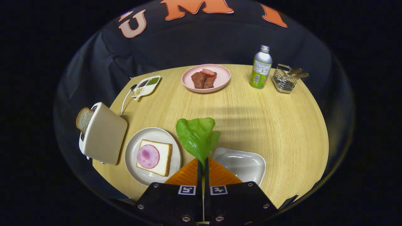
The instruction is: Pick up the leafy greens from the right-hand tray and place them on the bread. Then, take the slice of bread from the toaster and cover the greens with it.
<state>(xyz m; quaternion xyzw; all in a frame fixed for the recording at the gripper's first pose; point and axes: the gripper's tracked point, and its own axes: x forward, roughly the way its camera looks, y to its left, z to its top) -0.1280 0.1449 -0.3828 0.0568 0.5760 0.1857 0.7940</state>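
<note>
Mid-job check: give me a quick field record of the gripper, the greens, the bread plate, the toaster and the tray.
gripper: shut on leafy greens
leafy greens: lifted, stem pinched between the fingers
bread on plate: left of the fingers, ham slice on top, no greens yet
toaster: left of plate, bread slice sticking out
right-hand tray: white, just right of the fingers
next: probably carry greens left over the ham

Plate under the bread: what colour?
White plate, clearest in the gripper view.
</note>
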